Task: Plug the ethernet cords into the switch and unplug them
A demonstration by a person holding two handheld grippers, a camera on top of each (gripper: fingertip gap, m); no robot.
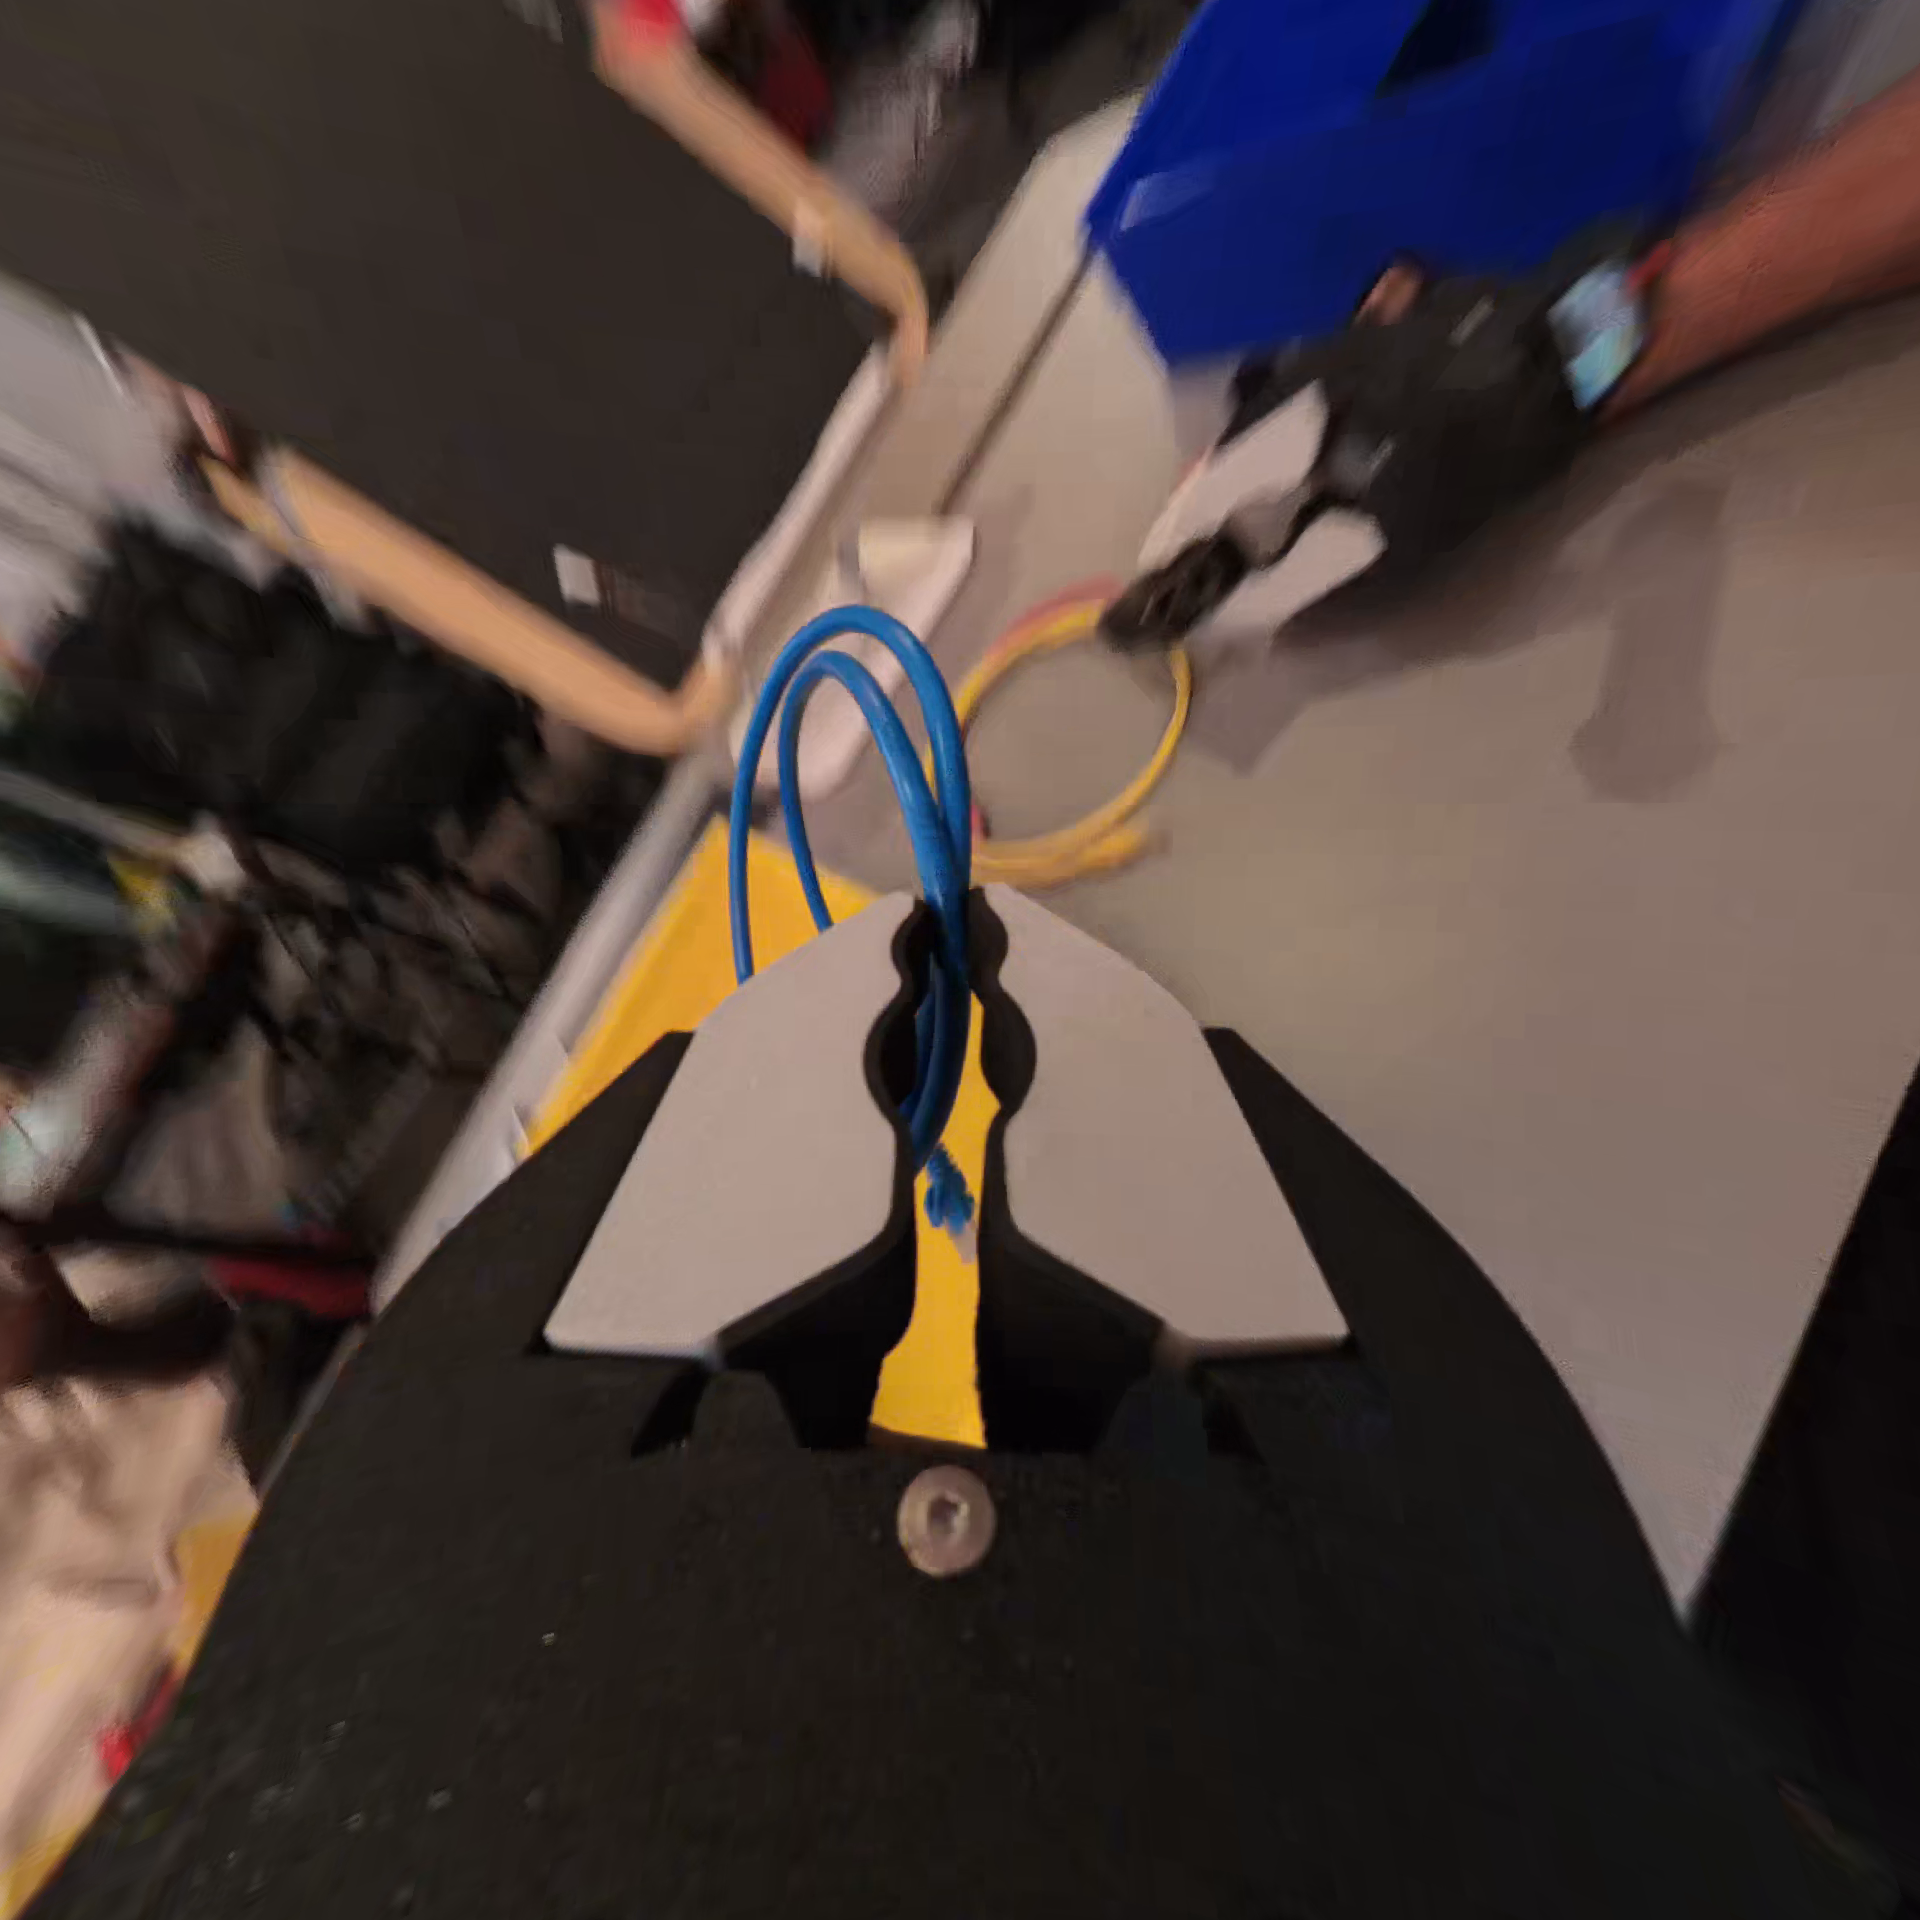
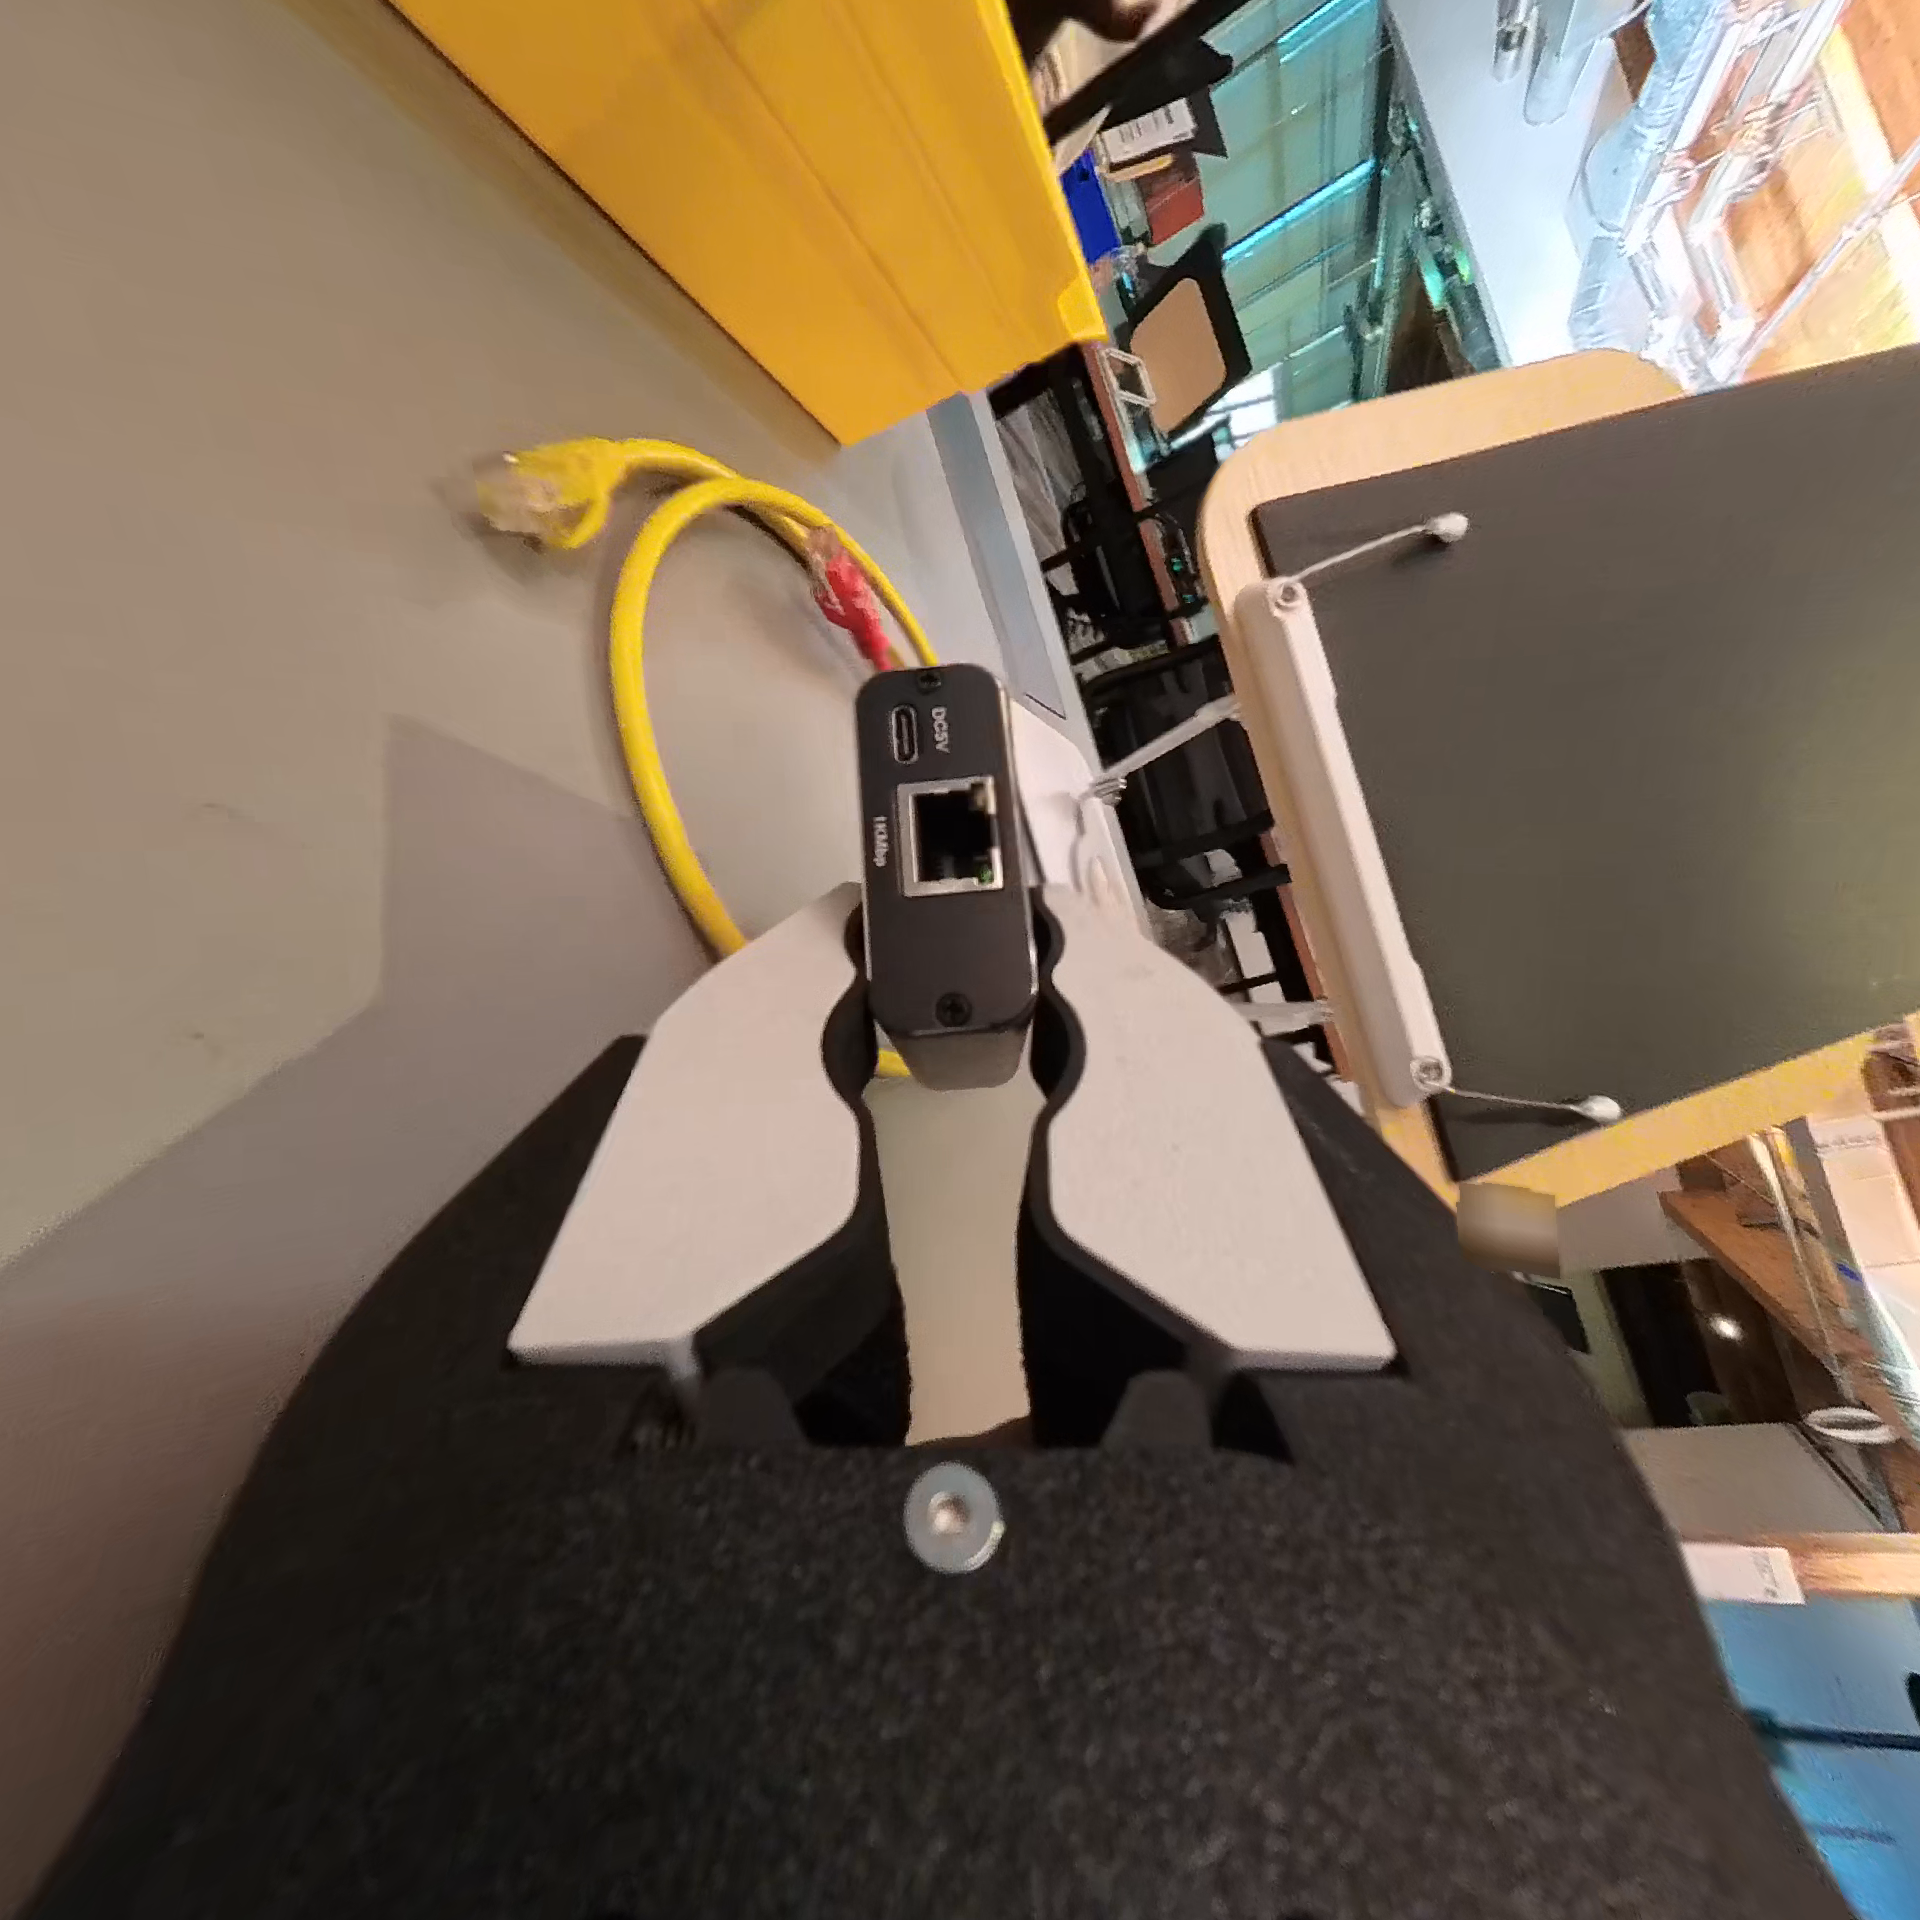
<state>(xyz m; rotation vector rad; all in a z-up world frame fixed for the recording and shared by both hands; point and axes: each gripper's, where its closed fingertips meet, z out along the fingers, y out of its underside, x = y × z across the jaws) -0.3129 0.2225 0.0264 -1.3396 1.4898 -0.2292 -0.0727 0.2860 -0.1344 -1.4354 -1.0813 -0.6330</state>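
My left gripper (image 1: 948,914) is shut on a looped blue ethernet cord (image 1: 847,727); its plug (image 1: 951,1205) hangs back between the fingers. My right gripper (image 2: 948,935) is shut on a small black switch (image 2: 940,852), held with its empty ethernet port (image 2: 954,836) facing the camera. A yellow cord (image 2: 665,707) lies coiled on the grey table (image 2: 260,727) behind the switch, its plug (image 2: 540,494) free, with a red plug (image 2: 847,603) beside it. In the blurred left wrist view the right gripper (image 1: 1226,561) shows far off over the yellow cord (image 1: 1122,800).
A yellow bin (image 2: 831,208) stands at the table's edge, also under the left gripper (image 1: 707,966). A blue bin (image 1: 1403,156) is at the back. A dark board with a wooden frame (image 2: 1610,779) stands off the table. A person's forearm (image 1: 1787,239) holds the right gripper. Left tips to right tips: about 30 cm.
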